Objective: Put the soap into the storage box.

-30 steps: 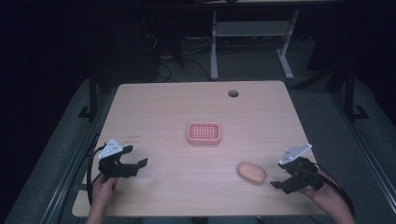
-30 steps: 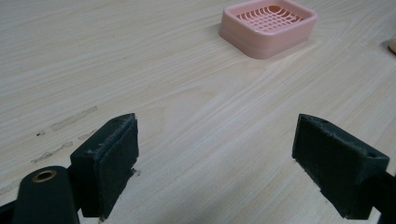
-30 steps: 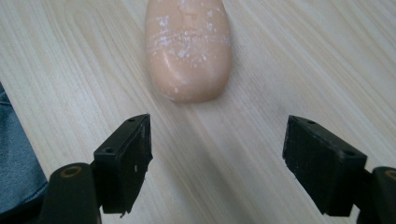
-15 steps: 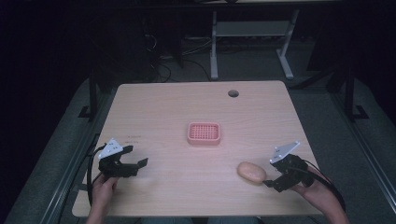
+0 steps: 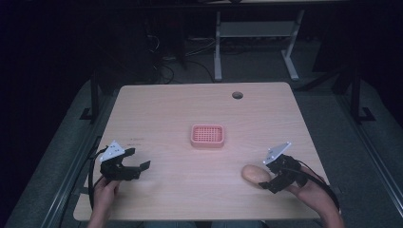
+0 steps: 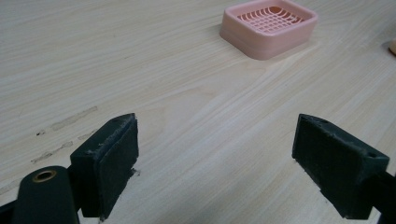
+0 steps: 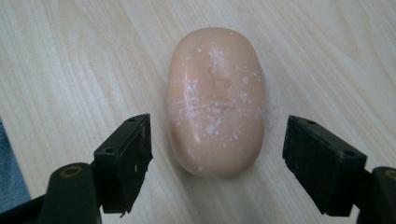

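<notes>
peach soap [image 7: 215,100] lies on the counter [image 5: 166,109], between the right claw's [image 7: 217,140] parted jaws.
left claw [image 6: 217,149] gapes, idle; a skewed pinch could squirt the slick bar sideways.

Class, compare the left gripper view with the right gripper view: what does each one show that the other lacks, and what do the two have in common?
Left gripper view alone: the pink slotted dish standing far off across bare wood, with faint smudges on the table and nothing between the open jaws of the left hand-held gripper.

Right gripper view alone: the peach soap bar, speckled white, lying between the open jaws of the right hand-held gripper, neither jaw touching it.

Shared: two black jaws spread wide over the same pale wooden tabletop.
</notes>
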A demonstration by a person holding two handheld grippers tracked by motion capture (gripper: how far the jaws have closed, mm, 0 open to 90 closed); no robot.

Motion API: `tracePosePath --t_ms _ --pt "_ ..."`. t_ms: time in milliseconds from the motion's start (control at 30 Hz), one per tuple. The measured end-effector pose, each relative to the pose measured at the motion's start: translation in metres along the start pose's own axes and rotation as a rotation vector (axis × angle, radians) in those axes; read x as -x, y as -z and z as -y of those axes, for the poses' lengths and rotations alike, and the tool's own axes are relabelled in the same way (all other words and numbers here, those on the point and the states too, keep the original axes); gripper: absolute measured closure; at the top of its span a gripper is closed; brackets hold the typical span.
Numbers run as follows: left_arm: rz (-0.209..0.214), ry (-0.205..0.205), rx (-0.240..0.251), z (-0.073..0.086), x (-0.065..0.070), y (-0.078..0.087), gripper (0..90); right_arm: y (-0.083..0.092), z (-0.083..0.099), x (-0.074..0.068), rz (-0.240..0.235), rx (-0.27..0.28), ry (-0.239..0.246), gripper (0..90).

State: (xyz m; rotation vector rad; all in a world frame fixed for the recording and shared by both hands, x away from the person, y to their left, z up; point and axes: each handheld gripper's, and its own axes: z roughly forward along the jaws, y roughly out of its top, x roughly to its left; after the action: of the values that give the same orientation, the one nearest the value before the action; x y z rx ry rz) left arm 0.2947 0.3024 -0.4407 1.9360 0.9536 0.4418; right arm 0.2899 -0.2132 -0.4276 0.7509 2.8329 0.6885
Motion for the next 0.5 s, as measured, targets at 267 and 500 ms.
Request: tracePosePath --t_ms 267,500 --pt "-0.001 -0.001 -0.002 0.0 0.0 0.0 14.2 -0.008 -0.008 -0.001 0.0 -0.024 0.003 23.3" --pt "0.0 0.008 0.003 0.0 0.0 0.001 14.3 -0.016 -0.017 -0.001 -0.007 -0.067 0.025 23.4"
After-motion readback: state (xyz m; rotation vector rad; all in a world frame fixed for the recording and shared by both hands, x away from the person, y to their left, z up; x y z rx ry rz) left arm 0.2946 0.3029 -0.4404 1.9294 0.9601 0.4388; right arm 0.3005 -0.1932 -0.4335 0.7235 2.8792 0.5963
